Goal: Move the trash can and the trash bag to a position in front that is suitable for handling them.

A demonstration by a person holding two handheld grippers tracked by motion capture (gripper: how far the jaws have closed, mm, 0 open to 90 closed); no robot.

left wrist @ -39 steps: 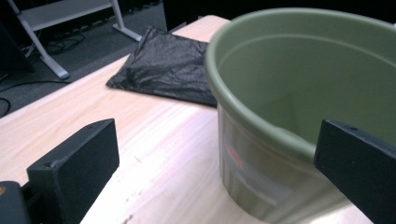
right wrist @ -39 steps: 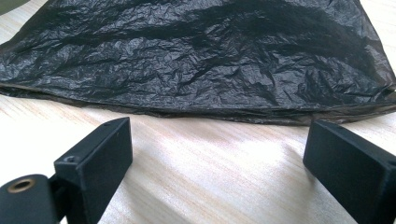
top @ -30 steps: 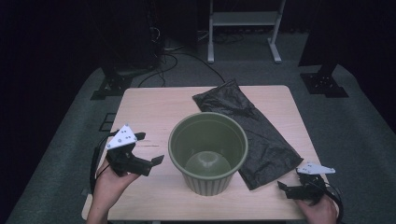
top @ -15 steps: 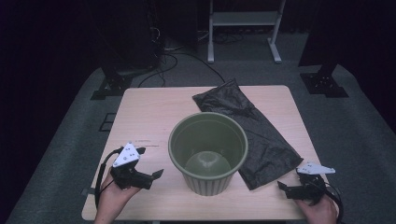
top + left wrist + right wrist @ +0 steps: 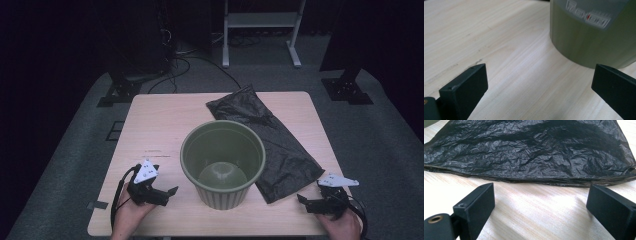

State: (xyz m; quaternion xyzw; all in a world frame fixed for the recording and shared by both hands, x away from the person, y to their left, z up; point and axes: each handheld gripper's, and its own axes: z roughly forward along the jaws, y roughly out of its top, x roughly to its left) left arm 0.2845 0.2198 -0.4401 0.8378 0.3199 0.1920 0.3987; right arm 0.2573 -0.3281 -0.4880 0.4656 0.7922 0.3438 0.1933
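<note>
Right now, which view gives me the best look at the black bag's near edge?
The right gripper view: the black bag lies just ahead of the open right tool, its crinkled near edge flat on the table. The high view shows the whole bag beside the green bin.

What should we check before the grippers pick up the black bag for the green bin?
1. Left gripper open: ok, jaws wide apart in the left gripper view.
2. Right gripper open: ok, jaws wide apart, nothing between them.
3. Right gripper faces the black bag: ok, the bag's edge lies just ahead of its jaws.
4. Green bin upright and empty: ok, its bare bottom shows in the high view.
5. Bag free to lift: cannot tell, it runs close beside the bin; whether they touch is unclear.
6. Bag's opening found: cannot tell, it lies flat and crumpled on the table.
</note>
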